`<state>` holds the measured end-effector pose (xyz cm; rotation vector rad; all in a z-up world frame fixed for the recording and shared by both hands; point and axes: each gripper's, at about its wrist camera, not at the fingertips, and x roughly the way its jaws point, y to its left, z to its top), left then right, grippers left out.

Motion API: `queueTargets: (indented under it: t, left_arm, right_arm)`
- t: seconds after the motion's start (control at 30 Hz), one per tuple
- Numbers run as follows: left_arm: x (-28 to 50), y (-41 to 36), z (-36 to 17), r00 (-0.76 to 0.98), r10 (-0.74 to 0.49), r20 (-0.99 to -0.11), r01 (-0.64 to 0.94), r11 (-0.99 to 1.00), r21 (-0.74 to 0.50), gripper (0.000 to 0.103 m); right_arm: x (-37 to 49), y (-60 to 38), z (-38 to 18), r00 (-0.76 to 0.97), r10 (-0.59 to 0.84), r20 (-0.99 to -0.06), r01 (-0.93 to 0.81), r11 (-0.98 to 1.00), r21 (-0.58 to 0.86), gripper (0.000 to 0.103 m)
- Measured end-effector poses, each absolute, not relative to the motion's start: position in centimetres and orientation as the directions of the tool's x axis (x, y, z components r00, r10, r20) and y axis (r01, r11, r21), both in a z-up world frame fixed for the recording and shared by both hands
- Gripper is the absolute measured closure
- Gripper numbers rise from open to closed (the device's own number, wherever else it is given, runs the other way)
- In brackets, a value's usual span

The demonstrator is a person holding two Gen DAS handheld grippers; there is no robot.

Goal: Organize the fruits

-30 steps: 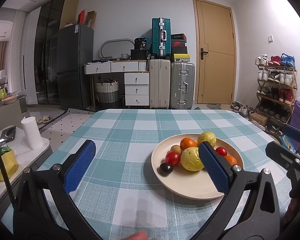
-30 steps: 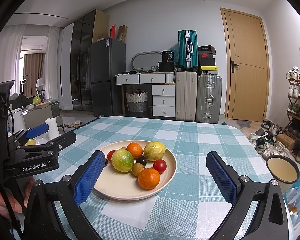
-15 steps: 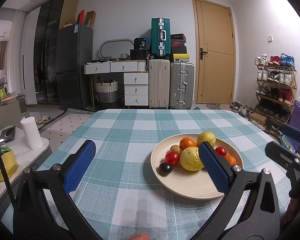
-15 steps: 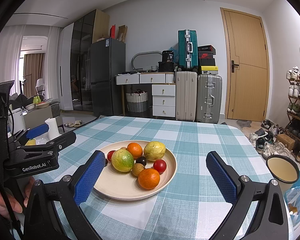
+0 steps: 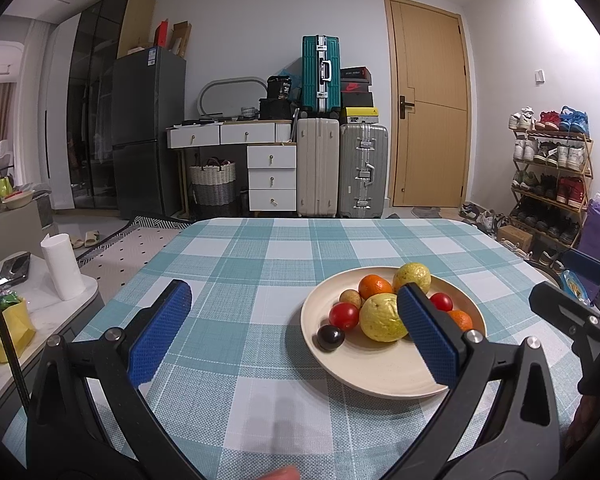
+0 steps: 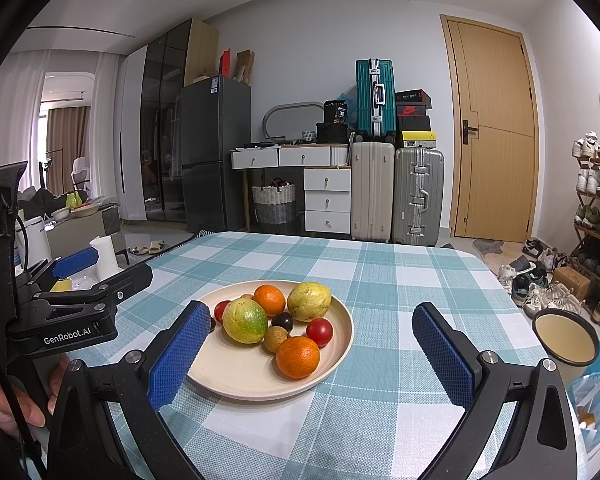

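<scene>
Left gripper [image 5: 296,332]: jaws spread wide, nothing between the pads, held above the checked tablecloth [image 5: 260,264]. Its right pad overlaps the cream plate [image 5: 380,384] in view. Right gripper [image 6: 312,356]: jaws also wide apart, empty; the plate lies ahead between them, toward the left pad. On the plate: two yellow-green fruits [image 6: 245,320], two oranges [image 6: 298,357], two red tomatoes [image 6: 319,331], a dark plum [image 6: 282,321], a brown longan [image 6: 276,339].

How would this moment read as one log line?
left gripper: open, empty | right gripper: open, empty | fruits: all on round beige plate | checked tablecloth
</scene>
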<state>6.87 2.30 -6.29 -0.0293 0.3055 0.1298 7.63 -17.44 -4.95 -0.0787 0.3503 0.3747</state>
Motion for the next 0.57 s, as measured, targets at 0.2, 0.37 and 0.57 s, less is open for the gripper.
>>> queueTargets:
  t: [0.2, 0.37, 0.57]
  left_arm:
    - [6.79, 2.26, -6.25, 0.946, 0.122, -0.302, -0.130, 0.991, -0.009, 0.000]
    - [6.79, 2.26, -6.25, 0.946, 0.121, -0.302, -0.129, 0.992, -0.009, 0.000]
    - [6.83, 2.21, -6.29, 0.946, 0.116, -0.303, -0.124, 0.992, -0.009, 0.000]
  right_arm:
    - [7.63, -17.46, -4.95, 0.871, 0.345, -0.350, -0.371, 0.928, -0.010, 0.000]
    - [7.65, -17.46, -4.96, 0.871, 0.345, -0.349, -0.372, 0.928, -0.011, 0.000]
    - [7.69, -17.49, -4.95, 0.870, 0.345, -0.351, -0.371, 0.928, -0.008, 0.000]
